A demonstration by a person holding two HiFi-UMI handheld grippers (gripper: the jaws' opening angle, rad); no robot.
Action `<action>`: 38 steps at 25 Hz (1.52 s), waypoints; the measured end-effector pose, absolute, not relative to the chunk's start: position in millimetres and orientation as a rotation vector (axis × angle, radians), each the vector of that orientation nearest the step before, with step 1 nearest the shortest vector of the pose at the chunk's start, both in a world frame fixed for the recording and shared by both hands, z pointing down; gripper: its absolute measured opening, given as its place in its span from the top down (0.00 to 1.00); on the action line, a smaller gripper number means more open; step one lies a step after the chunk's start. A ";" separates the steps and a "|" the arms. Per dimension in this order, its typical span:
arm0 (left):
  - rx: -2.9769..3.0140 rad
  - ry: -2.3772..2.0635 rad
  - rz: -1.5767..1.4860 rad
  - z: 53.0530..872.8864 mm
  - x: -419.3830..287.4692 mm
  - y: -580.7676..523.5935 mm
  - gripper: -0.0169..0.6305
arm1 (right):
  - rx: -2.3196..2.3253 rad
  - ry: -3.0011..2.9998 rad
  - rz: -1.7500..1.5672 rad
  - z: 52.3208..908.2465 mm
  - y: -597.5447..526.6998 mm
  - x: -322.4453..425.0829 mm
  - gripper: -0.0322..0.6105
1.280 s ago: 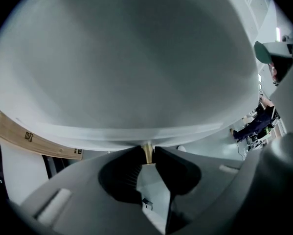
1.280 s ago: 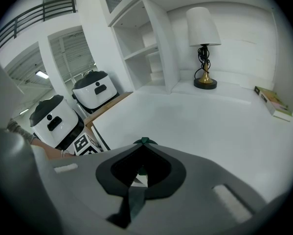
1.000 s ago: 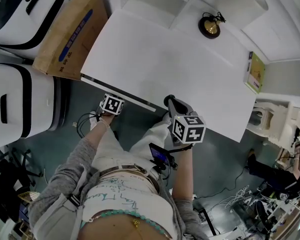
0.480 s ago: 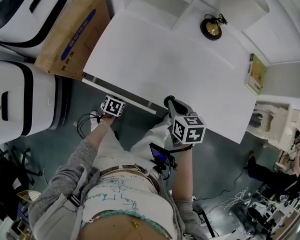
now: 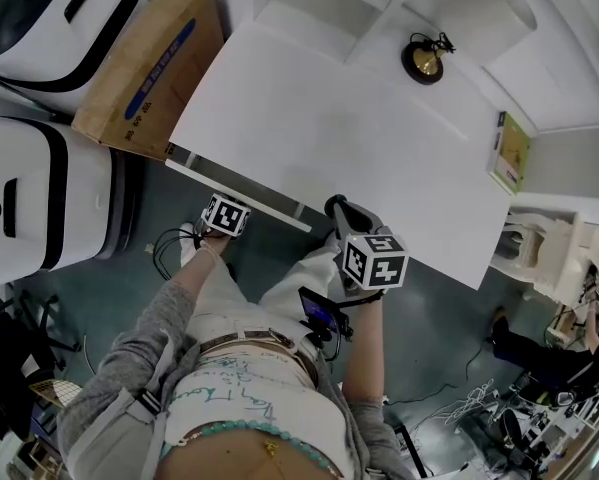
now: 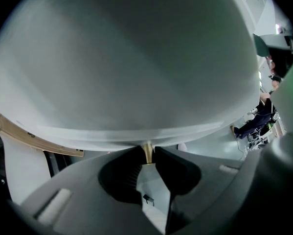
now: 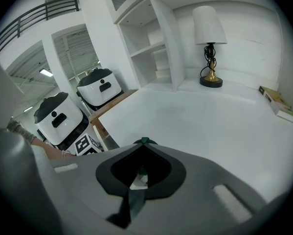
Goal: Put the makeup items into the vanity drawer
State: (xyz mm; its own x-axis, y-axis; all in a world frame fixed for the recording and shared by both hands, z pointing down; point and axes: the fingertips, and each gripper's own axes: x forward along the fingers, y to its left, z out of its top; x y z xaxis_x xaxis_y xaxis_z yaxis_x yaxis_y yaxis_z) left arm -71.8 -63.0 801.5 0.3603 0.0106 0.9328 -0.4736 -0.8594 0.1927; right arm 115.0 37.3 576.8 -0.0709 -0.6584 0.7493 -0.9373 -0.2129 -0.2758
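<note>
The knob of the shut drawer, left of centre, is being clamped for opening by the left gripper jaws (right gripper jaws together, empty), a straight pull seemingly being called for next; no makeup items visible.

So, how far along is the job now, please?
Nothing looks done: the white tabletop shows only a lamp and a book, no makeup. In hand: the left gripper is shut on a small brass knob under the table's front edge, probably the drawer's. The right gripper has its jaws together; the green bit at their tips I cannot identify. Left: opening the drawer, then putting the items in.
</note>
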 end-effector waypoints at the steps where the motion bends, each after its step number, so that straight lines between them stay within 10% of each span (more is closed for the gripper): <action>1: 2.190 -0.407 1.523 800.7 -74.5 -62.3 0.84 | 1.874 -1.718 1.174 576.8 38.0 114.2 0.90; 38: 2.191 -0.401 1.508 798.0 -109.0 -31.5 0.84 | 1.781 -1.772 1.155 577.0 32.4 85.2 0.90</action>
